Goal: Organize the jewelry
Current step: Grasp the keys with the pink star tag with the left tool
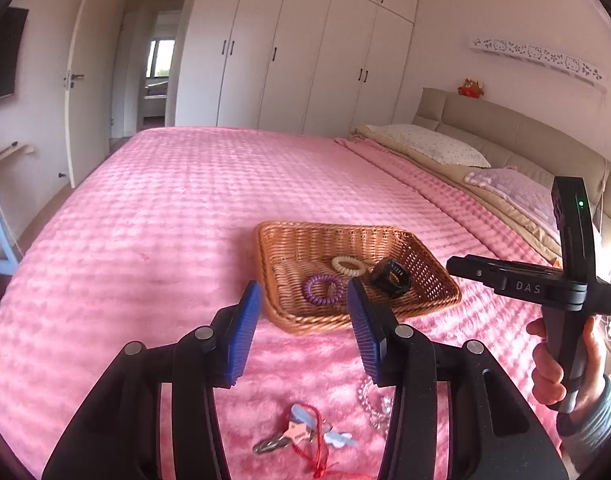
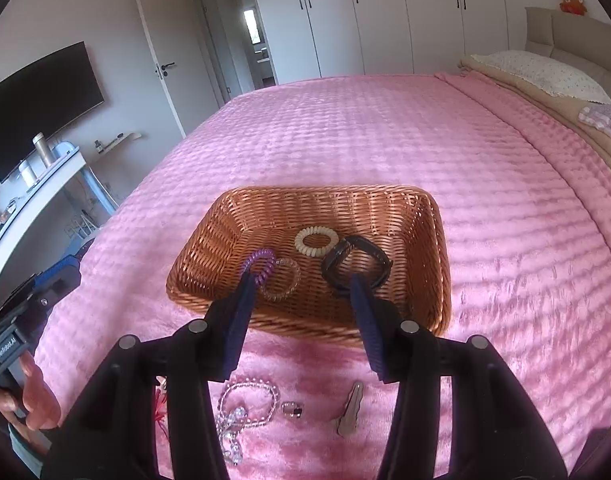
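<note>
A wicker basket [image 1: 433, 304] [image 2: 209, 240] sits on the pink bed. In it lie a cream coil hair tie [image 1: 348, 265] [image 2: 316, 241], a purple coil hair tie [image 1: 324, 290] [image 2: 259, 264], a clear coil tie [image 2: 283, 280] and a black band [image 1: 390, 278] [image 2: 355, 264]. My left gripper [image 1: 305, 322] is open and empty, above the bed just short of the basket. My right gripper [image 2: 305, 312] is open and empty, over the basket's near rim. On the bed below lie a crystal bead bracelet [image 1: 371, 404] [image 2: 245, 408], a small ring [image 2: 292, 409], a key [image 2: 350, 408] and keys on a red cord [image 1: 301, 436].
Pillows [image 1: 429, 144] and a beige headboard [image 1: 505, 128] lie at the right. White wardrobes [image 1: 305, 48] stand behind the bed. A desk with a monitor [image 2: 37, 104] stands at the left. The right gripper's body [image 1: 545, 280] shows in the left wrist view.
</note>
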### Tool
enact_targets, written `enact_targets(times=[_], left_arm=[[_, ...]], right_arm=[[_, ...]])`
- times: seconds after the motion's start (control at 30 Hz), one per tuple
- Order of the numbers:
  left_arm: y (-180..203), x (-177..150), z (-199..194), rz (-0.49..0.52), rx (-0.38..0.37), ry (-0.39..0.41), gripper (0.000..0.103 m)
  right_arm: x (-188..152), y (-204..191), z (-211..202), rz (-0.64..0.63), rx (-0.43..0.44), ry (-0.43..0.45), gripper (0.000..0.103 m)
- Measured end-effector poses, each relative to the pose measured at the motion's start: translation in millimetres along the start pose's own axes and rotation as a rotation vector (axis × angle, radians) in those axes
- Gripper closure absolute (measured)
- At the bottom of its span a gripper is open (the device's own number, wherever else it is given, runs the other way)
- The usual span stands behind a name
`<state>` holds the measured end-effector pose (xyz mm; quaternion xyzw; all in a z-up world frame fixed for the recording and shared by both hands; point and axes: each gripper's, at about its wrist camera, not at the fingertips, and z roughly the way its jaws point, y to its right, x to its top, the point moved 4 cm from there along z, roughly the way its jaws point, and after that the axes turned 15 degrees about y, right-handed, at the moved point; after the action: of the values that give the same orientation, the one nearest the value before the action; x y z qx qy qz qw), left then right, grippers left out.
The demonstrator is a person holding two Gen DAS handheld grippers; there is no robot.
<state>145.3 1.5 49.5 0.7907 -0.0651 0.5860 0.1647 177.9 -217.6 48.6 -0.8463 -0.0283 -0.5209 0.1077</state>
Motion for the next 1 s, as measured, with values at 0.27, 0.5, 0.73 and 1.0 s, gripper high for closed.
enact_targets(times=[0.27,0.5,0.73,1.0], left_arm=[[-21,-46,-39,-0.01,0.017,-0.065,0.06],[-23,-99,-32,0.107,-0.055,-0.216,0.06],[-20,-128,-4,0.218,-0.077,-0.317,0.06],[-15,-138,18,0.291,-0.112,-0.373,0.06]], right_arm=[[-38,-5,-30,-0.069,-0.018,0.046,0.057],[-69,8,-30,-0.055,-0.065,0.021,0.057],[-98,24,-14,-0.028,-0.123,-0.038,0.057],[-116,45,-3,0.037,-0.137,-0.076,0.057]])
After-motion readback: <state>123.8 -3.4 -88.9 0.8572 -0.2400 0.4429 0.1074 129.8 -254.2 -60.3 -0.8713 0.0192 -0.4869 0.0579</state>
